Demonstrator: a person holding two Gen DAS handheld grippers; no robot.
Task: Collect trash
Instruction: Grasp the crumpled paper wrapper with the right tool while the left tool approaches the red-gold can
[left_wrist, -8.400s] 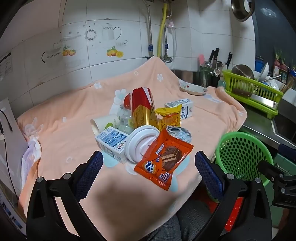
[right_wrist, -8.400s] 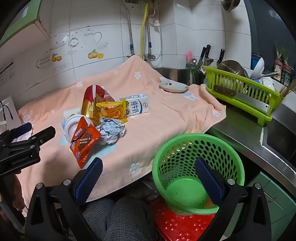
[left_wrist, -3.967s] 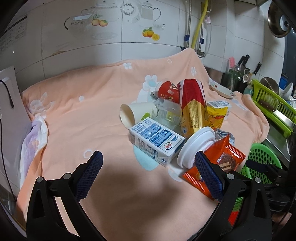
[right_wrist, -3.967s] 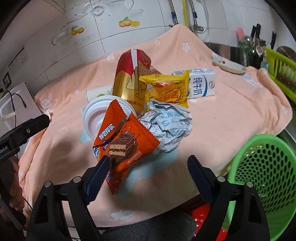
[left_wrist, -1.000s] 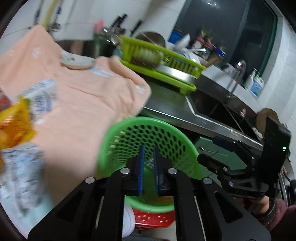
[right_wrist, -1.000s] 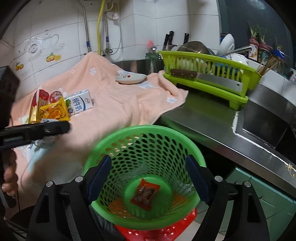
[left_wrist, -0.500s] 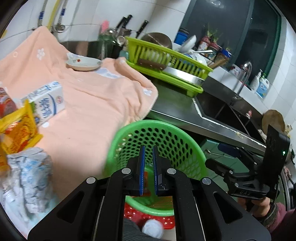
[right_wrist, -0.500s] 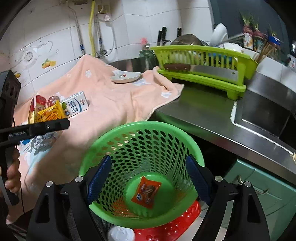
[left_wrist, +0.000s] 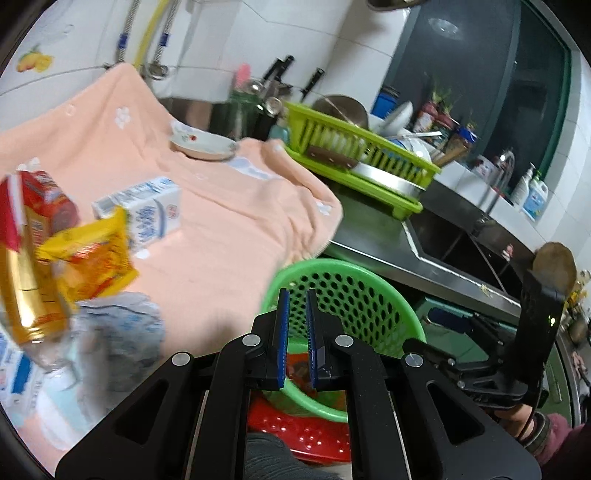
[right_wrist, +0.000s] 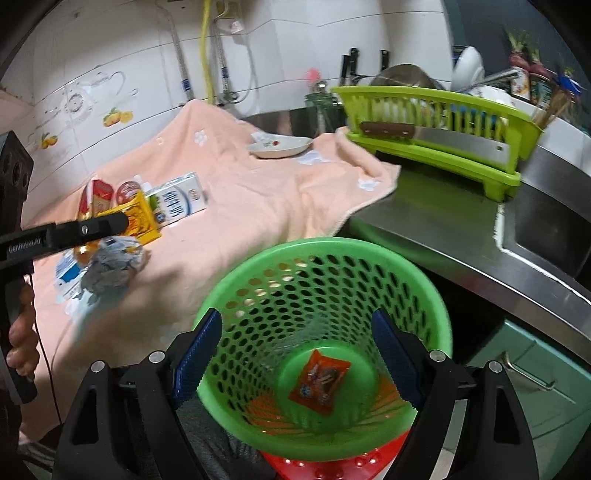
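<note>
One wrapper (right_wrist: 319, 382) lies in the basket (right_wrist: 424, 280) under your spread right tongs (right_wrist: 295, 354); left tongs (left_wrist: 295, 338), nearly pressed together and empty, leave the pile (left_wrist: 88, 251) beside them.

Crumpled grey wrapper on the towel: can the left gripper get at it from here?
Probably yes. The crumpled grey wrapper lies at the near edge of the pile with nothing on top, and the left gripper is empty, but its jaws are nearly closed and must open first.

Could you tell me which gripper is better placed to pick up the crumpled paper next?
Left. The left gripper sits nearer the crumpled paper, though its jaws are nearly shut and empty. The right gripper hangs open over the green basket.
</note>
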